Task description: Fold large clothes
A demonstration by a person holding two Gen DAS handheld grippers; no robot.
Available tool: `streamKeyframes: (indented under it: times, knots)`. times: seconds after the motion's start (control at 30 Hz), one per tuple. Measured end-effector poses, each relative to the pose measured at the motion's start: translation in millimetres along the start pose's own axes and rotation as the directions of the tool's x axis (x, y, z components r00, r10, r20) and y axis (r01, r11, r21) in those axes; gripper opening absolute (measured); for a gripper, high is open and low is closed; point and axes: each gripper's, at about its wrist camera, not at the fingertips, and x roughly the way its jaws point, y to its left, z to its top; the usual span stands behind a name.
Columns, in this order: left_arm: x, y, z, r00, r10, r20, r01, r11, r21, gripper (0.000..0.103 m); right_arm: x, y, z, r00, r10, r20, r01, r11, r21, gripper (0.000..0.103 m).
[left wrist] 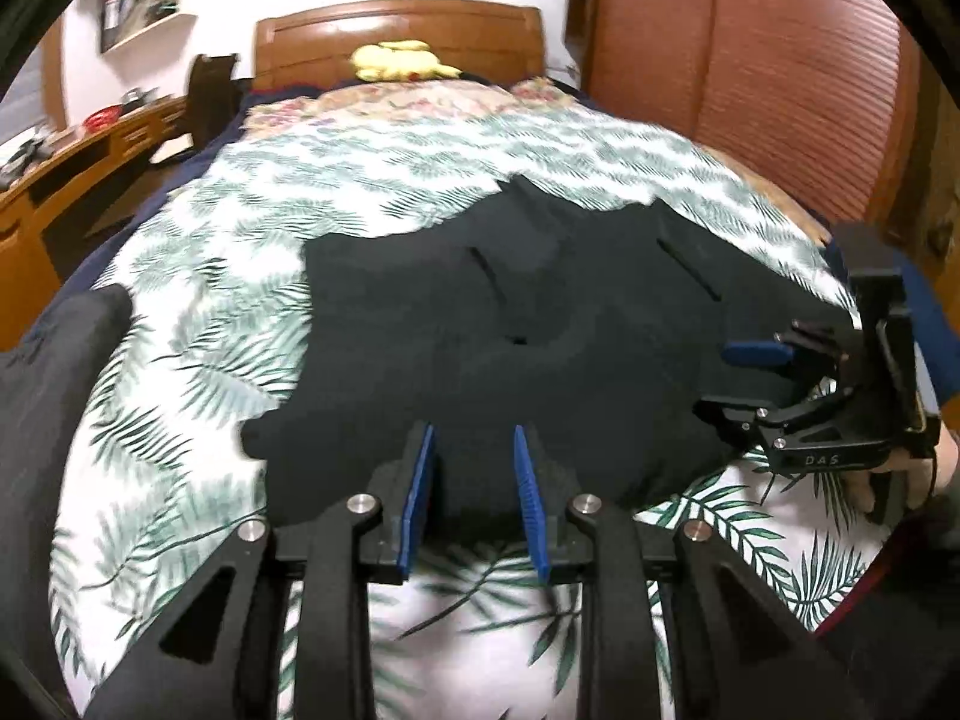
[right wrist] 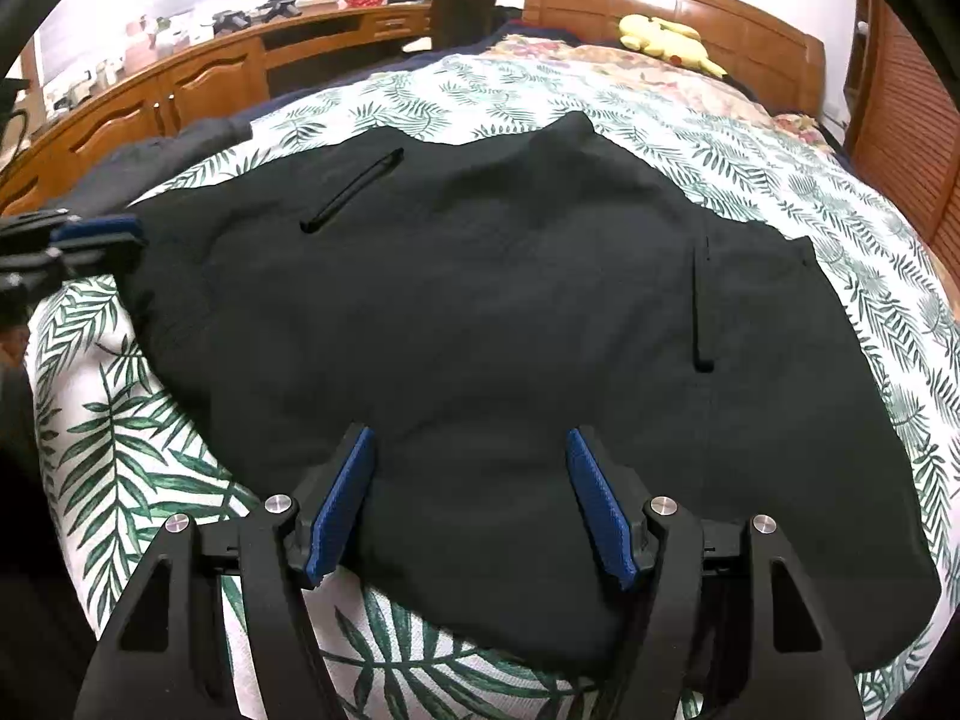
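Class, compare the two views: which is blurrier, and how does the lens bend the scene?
Left wrist view: motion-smeared, the leaf-print bedspread soft. Right wrist view: sharper, leaves crisp around the black garment. Both: fisheye bulges the bed, black vignette in the corners.

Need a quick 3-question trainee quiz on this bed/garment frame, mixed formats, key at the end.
1. True or false: the black garment lies spread on the leaf-print bedspread.
2. Which sits by the wooden headboard? A) yellow plush toy B) red pillow C) laptop
3. Fill in: the right gripper has its pads ____, clamping nothing.

Key: 1 true; 2 A; 3 apart
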Motion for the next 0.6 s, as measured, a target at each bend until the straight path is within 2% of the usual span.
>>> streamKeyframes:
  times: [0.23,0.5,0.6]
  knots:
    - [-11.3,23.4,-4.9,0.997,0.078,0.002,-0.078,0.996,-0.032,0.028,0.4,2.0,1.2,1.000,-0.009,0.000,0.009,1.000,-0.012,0.068]
    - [14.5,46.2,-11.1,0.987,0.146,-0.063,-0.150,0.986,-0.072,0.030,-0.2,3.6,0.5,1.000,-0.014,0.001,0.014,1.000,-0.020,0.068]
    - [24.3,52.6,-15.1,0.985,0.154,-0.081,-0.160,0.984,-0.077,0.034,-0.3,4.0,0.4,1.000,-0.013,0.002,0.013,1.000,-0.023,0.068]
